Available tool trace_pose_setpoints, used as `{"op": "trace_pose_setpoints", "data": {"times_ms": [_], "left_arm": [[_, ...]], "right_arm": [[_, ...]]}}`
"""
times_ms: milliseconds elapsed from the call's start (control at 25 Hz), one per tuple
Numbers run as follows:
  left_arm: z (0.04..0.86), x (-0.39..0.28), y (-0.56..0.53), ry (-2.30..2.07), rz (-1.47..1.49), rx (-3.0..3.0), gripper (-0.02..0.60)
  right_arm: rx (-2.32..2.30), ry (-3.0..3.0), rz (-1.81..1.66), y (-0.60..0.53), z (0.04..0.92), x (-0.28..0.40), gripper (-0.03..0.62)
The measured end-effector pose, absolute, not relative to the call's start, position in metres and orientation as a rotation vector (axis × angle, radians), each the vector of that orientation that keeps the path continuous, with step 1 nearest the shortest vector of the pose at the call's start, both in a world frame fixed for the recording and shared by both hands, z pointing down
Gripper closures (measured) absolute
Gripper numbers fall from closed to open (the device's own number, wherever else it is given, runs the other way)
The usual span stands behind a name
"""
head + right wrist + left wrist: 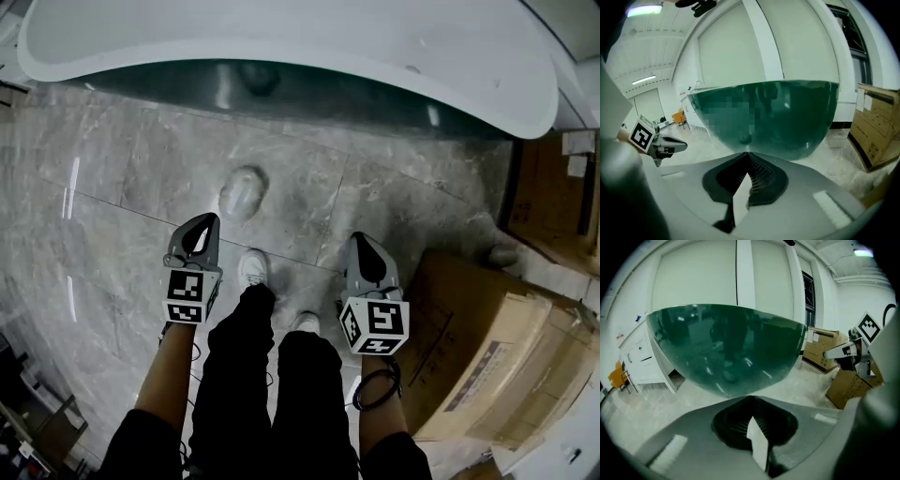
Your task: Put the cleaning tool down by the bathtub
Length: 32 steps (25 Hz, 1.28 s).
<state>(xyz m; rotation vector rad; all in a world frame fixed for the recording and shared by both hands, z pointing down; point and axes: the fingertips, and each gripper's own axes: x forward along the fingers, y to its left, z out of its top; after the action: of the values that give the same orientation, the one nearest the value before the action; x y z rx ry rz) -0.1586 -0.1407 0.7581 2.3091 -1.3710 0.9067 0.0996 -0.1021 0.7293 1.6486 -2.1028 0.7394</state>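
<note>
Left gripper [206, 225] and right gripper [359, 242], jaws together on nothing, face the far dark-green, white-rimmed bathtub [281, 37]. A pale rounded shape [242, 192] on the grey stone surface [122, 159] is possibly the cleaning tool, already set down.

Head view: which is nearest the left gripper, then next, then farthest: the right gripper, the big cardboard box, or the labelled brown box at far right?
1. right gripper, beside the left gripper, to its right.
2. big cardboard box, lower right, beyond that gripper.
3. labelled brown box, far right edge.
</note>
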Motion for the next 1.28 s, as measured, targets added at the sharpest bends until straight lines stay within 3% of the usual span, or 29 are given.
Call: {"op": "trace_pose_setpoints", "data": {"times_ms": [680,1280], "left_arm": [[0.48,-0.141,-0.096,-1.426,0.793,2.292,0.581],[0.336,-0.141,-0.034,-1.476,0.669,2.31,0.581]], "right_arm": [[1.705,-2.206,0.597,-0.086,0.431,0.095,0.572],[1.74,-2.285,0.49,-0.033,0.284,0.09,0.572]]}}
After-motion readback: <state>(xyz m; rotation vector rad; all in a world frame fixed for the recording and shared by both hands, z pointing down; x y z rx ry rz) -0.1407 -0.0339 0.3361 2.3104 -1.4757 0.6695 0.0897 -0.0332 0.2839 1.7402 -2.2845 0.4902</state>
